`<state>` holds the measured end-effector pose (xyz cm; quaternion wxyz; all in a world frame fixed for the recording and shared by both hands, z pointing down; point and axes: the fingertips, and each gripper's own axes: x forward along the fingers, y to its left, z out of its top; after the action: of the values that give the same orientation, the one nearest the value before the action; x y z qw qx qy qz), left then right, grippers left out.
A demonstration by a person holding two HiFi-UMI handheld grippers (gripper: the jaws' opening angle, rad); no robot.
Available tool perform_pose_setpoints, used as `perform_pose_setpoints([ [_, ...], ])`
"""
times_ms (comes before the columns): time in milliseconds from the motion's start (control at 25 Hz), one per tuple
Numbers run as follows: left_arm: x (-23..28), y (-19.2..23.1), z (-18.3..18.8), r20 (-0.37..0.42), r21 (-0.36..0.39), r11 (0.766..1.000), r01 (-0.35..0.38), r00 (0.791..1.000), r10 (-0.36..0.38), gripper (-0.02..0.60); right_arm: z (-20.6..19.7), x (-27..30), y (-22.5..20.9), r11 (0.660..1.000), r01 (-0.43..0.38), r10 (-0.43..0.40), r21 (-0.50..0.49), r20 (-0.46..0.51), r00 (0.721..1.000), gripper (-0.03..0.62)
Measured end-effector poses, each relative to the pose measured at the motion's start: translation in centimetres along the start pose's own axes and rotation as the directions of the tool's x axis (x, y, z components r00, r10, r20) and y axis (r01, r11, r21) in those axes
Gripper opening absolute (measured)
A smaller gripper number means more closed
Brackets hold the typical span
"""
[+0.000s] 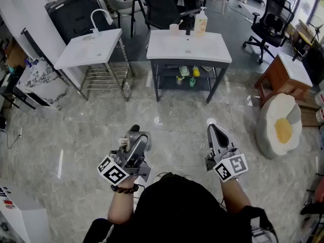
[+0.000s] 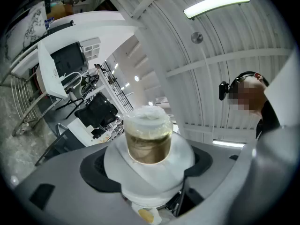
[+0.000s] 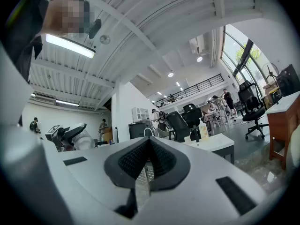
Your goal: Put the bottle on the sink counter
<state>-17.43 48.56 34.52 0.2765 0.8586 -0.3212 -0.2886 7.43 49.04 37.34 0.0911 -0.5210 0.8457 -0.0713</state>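
A white bottle (image 2: pixel 147 139) with a clear cap and brownish contents sits between the pads of my left gripper (image 2: pixel 150 167), which is shut on it. In the head view that left gripper (image 1: pixel 134 135) is held low over the floor with the bottle (image 1: pixel 140 144) in it, pointing up and forward. My right gripper (image 1: pixel 212 129) is beside it, shut and empty; its pads (image 3: pixel 161 161) meet in the right gripper view. The sink counter (image 1: pixel 212 49), white with a dark frame, stands well ahead of both grippers. On its back edge are a soap bottle (image 1: pixel 201 22) and a pink cup (image 1: pixel 174 28).
A second white basin (image 1: pixel 76 54) with a faucet on a metal rack (image 1: pixel 104 77) stands to the left of the sink counter. A wooden cabinet (image 1: pixel 281 77), an egg-shaped cushion (image 1: pixel 281 128) and an office chair (image 1: pixel 271 24) are on the right. Grey tiled floor (image 1: pixel 167 110) lies between me and the counters.
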Motion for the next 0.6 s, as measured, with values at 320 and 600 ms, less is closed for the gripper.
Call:
perform_pose_setpoints([
  [320, 0.1, 1.0, 0.4, -0.050, 0.054, 0.998, -0.013, 0.999, 0.016, 0.354, -0.3, 0.7, 1.2, 1.000, 0.008, -0.008, -0.005, -0.017, 1.000, 0.029],
  [600, -0.6, 2.2, 1.1, -0.073, 0.122, 0.992, -0.036, 0.996, 0.045, 0.354, -0.4, 2.2, 2.8, 1.000, 0.002, -0.003, -0.028, -0.015, 1.000, 0.031],
])
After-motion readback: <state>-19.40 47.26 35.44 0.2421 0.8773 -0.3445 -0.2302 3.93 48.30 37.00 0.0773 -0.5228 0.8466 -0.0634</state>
